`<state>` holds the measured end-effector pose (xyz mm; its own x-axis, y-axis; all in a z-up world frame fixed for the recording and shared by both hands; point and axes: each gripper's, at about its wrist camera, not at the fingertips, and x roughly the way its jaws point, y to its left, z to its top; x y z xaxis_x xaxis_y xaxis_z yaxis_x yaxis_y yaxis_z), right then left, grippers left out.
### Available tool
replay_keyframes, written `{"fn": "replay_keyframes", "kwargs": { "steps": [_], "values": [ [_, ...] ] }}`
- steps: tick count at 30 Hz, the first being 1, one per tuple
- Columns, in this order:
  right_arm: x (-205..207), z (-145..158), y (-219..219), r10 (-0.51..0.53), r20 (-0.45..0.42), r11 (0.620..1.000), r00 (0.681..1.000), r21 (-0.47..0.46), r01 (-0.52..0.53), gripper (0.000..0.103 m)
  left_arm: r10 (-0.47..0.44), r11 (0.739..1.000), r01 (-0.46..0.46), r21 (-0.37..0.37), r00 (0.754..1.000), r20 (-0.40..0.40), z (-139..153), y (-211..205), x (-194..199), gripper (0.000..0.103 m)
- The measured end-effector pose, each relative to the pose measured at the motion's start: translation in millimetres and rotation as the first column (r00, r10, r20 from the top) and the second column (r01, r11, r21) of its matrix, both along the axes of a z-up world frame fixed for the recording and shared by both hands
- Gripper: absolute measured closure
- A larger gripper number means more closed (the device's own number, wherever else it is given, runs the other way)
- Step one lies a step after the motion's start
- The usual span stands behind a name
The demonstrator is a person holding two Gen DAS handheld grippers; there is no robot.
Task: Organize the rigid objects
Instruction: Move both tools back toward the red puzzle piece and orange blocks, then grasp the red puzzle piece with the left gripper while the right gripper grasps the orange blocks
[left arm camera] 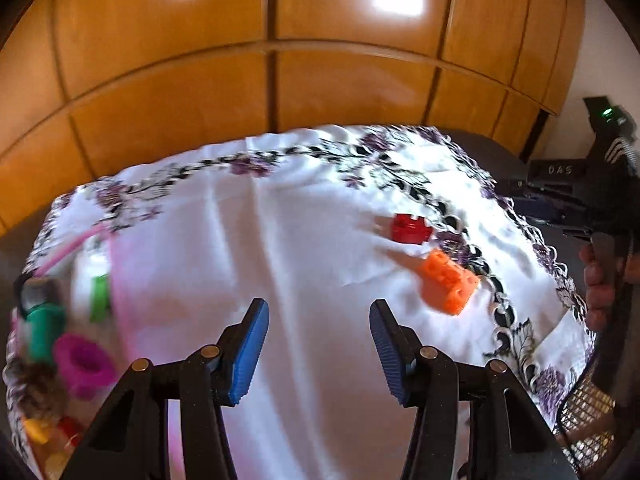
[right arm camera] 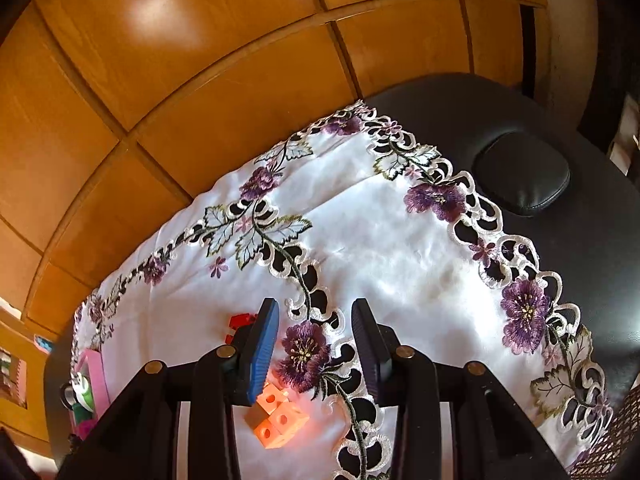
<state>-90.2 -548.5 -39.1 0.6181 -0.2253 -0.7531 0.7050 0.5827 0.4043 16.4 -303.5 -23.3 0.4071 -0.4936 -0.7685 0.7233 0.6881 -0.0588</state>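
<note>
The left claw (left arm camera: 318, 334) is held open and empty above the white cloth (left arm camera: 304, 248). A red block (left arm camera: 410, 229) and an orange block (left arm camera: 448, 282) are seen close together at right; blurred toys (left arm camera: 64, 340) are gathered at left.

White tablecloth (right arm camera: 400, 248) with purple embroidered flowers and cutwork border — spread over a black padded table (right arm camera: 560, 128). A black cushioned insert (right arm camera: 522, 178) sits in the padding beyond the cloth's edge. Glossy wooden wardrobe panels (left arm camera: 320, 40) stand behind — light reflections visible on them.
</note>
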Motion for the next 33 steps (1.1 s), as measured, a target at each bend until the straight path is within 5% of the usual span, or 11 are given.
{"fn": "replay_keyframes", "kwargs": {
  "steps": [3, 7, 20, 21, 24, 33],
  "values": [
    [-3, 1, -2, -0.008, 0.016, 1.000, 1.000, 0.012, 0.008, 0.065, -0.045, 0.999, 0.045, 0.004, 0.999, -0.016, -5, -26, 1, 0.049],
    [-7, 4, -5, -0.023, 0.044, 1.000, 0.999, 0.022, 0.022, 0.065, -0.094, 0.996, 0.094, 0.000, 0.995, -0.030, -9, -62, 6, 0.031],
    [-7, 2, -9, -0.021, 0.072, 0.998, 0.997, 0.066, 0.016, 0.063, -0.196, 0.978, 0.203, 0.056, 0.974, -0.113, -48, -157, 33, 0.031],
    [-6, 1, -10, -0.021, 0.069, 0.997, 0.997, 0.074, 0.016, 0.063, -0.207, 0.975, 0.216, 0.058, 0.970, -0.123, -52, -162, 34, 0.031],
    [-5, -1, -10, -0.014, 0.064, 0.997, 0.998, 0.081, 0.009, 0.063, -0.213, 0.971, 0.222, 0.092, 0.972, -0.103, -63, -172, 37, 0.057],
    [5, -9, -6, 0.030, 0.013, 0.996, 0.999, 0.085, -0.031, 0.063, -0.122, 0.992, 0.124, 0.036, 0.991, -0.064, -42, -120, 39, 0.057]
  ]
}}
